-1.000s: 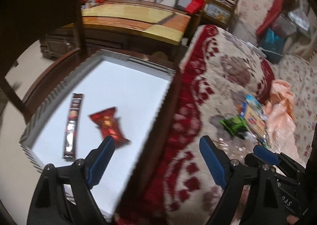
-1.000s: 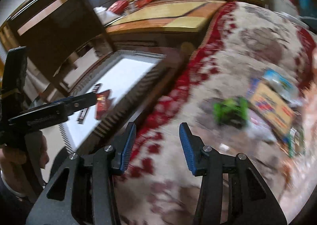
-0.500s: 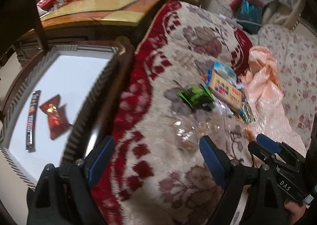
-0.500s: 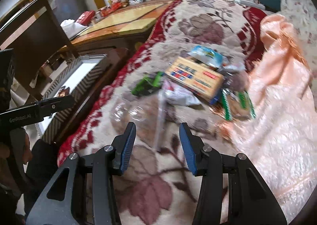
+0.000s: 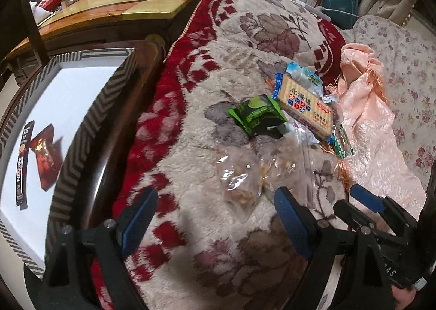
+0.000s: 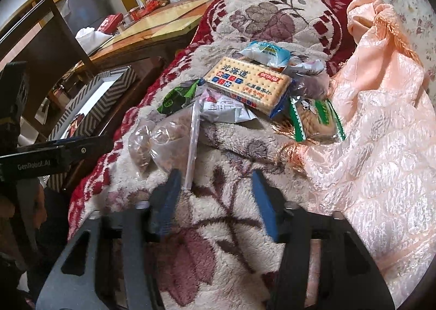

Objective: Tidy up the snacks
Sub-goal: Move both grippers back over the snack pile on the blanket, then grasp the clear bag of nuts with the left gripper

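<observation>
The snacks lie in a loose heap on the blanket (image 6: 218, 228) of the bed. Nearest is a clear bag (image 6: 160, 138) of nuts: light, soft and slippery, so its flat sealed edge looks like the best place to grip. The cracker pack (image 6: 248, 86) is stiffer but fragile. The right tongs (image 6: 215, 198) have just been opening and hold nothing; the left tongs (image 5: 212, 220) stand wide and empty. The tray (image 5: 90, 130) already holds two snacks.

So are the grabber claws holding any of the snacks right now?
No. The left gripper and the right gripper both hang open over the blanket, with nothing between their jaws. The right one's jaws have just been opening.
</observation>
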